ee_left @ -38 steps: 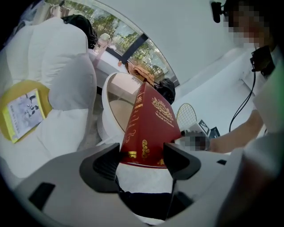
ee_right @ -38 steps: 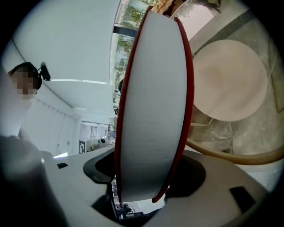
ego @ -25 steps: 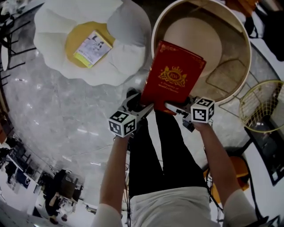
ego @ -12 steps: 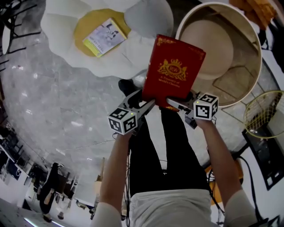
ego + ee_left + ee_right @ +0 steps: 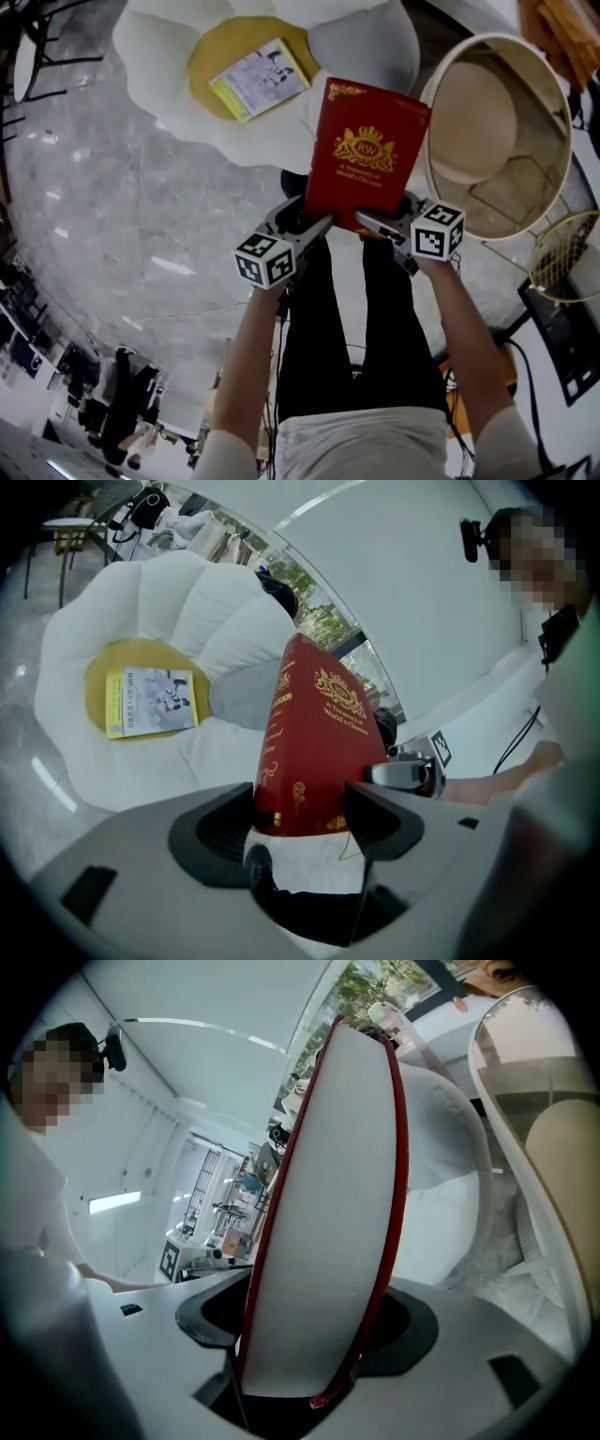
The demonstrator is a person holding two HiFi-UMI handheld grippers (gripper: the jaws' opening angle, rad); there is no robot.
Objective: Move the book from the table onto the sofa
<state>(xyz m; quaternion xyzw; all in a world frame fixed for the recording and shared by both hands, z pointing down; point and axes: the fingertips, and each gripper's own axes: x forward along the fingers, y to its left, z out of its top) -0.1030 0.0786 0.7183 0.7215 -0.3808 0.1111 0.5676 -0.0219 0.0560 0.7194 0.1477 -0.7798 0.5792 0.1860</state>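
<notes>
A thick red book [image 5: 366, 155] with gold print is held up in the air between both grippers, above the person's legs. My left gripper [image 5: 312, 225] is shut on its lower spine corner, and my right gripper [image 5: 373, 223] is shut on its lower page-edge corner. In the left gripper view the red book [image 5: 314, 752] stands between the jaws of the left gripper [image 5: 300, 822]. In the right gripper view the book's white page edge [image 5: 328, 1213] fills the right gripper [image 5: 314, 1326]. The white flower-shaped sofa [image 5: 281, 131] with a yellow centre [image 5: 211, 56] lies just beyond the book.
A thin yellow-and-white booklet [image 5: 260, 79] lies on the sofa's yellow centre. A round beige table [image 5: 548, 103] with a raised rim stands at the right. A wire basket [image 5: 567, 258] sits at the far right. Grey marble floor [image 5: 112, 234] spreads to the left.
Both grippers have carried the red book leftward, away from the round table and toward the white sofa. The table has slid to the right in the head view. The grip has not changed.
</notes>
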